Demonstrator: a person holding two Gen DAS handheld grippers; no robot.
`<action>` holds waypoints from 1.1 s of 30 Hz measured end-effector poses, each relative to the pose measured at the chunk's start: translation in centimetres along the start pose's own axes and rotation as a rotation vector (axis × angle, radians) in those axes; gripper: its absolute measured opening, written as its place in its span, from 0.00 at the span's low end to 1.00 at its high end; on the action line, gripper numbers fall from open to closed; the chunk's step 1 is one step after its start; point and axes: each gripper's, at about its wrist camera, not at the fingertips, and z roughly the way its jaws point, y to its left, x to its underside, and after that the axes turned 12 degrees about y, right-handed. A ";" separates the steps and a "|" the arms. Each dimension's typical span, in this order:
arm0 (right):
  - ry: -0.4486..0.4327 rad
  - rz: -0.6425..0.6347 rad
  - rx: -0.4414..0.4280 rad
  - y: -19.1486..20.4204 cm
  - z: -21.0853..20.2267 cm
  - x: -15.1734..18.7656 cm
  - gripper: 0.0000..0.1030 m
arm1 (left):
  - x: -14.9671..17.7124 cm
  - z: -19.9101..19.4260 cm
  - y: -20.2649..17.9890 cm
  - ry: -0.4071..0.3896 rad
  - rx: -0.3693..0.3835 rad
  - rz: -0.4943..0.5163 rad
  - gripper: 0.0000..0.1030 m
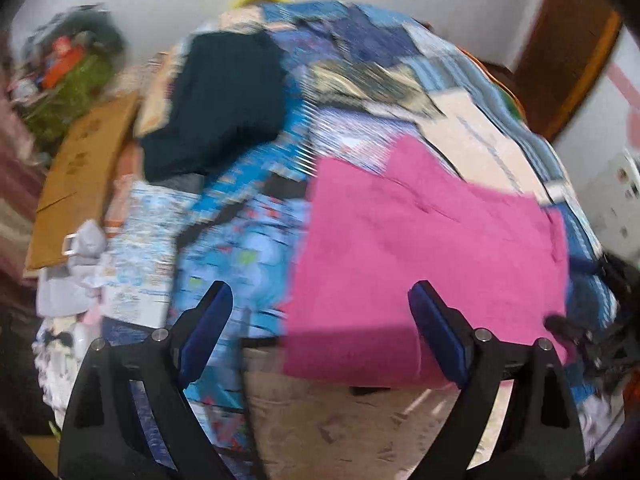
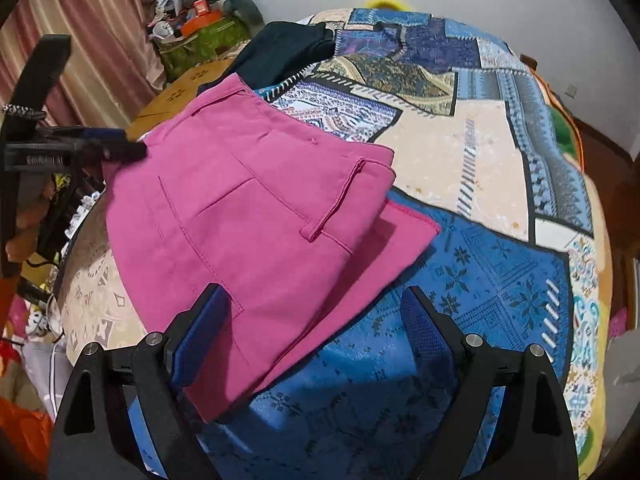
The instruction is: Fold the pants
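I have the pants [image 2: 256, 216] lying folded into a thick pink stack on the patchwork bedspread [image 2: 472, 168], with the waistband and belt loop on top and a lower layer poking out to the right. My right gripper [image 2: 316, 312] hovers over the near corner with its jaws spread wide, holding nothing. My left gripper [image 1: 320, 304] is also wide and empty in its own view, which is smeared by blur; from the right camera I see it at the stack's far left edge, though I cannot tell whether it touches the cloth.

My worry is the uneven layers: if I pinch only the top one, the stack will slide apart and the fold will skew. The near edge also sits close to the bed's rim, so a careless drag could pull the pants off. A dark garment [image 2: 280, 52] lies just behind and could get caught up.
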 end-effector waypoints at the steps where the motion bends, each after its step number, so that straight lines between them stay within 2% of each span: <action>1: 0.005 0.005 -0.002 -0.1 0.0 0.0 0.84 | -0.1 -0.1 0.5 -0.017 -0.026 -0.018 0.89; 3: 0.010 -0.012 0.003 -0.2 0.0 -0.2 0.84 | -0.2 0.3 1.3 -0.024 -0.105 -0.027 0.89; 5: 0.011 -0.027 0.009 -0.2 0.0 -0.2 0.84 | 0.0 1.9 1.7 0.027 -0.141 -0.008 0.89; 7: 0.012 -0.040 0.014 -0.3 0.1 -0.4 0.84 | 0.7 3.4 1.9 0.071 -0.113 -0.010 0.89; 12: -0.012 -0.013 0.072 -1.2 0.1 -1.1 0.84 | 2.5 2.6 2.6 0.061 -0.039 -0.029 0.89; 18: -0.050 0.039 0.109 -2.1 -0.3 -1.2 0.84 | 3.8 1.3 1.9 0.051 -0.079 0.039 0.89; 21: -0.059 0.051 0.090 -2.2 -0.5 -1.1 0.80 | 3.3 0.2 1.9 0.016 -0.105 0.045 0.88; 23: -0.058 0.059 0.065 -2.3 -0.5 -1.1 0.73 | 2.6 -0.8 1.7 -0.026 -0.112 0.046 0.88; 25: -0.057 0.077 0.031 -2.4 -0.6 -1.2 0.72 | 1.4 -1.5 1.1 -0.054 -0.095 0.061 0.88; 27: -0.058 0.093 -0.006 -2.5 -0.6 -1.4 0.66 | 0.4 -1.7 0.6 -0.070 -0.065 0.073 0.88; 29: -0.059 0.105 -0.034 -2.5 -0.4 -1.6 0.61 | -1.0 -1.7 -0.1 -0.081 -0.006 0.080 0.88; 31: -0.054 0.130 -0.073 -2.5 0.0 -1.8 0.60 | -2.1 -1.0 -0.9 -0.062 0.051 0.088 0.79; 33: -0.051 0.159 -0.116 -2.8 0.5 -1.9 0.56 | -3.3 0.8 -1.8 0.017 0.117 0.114 0.55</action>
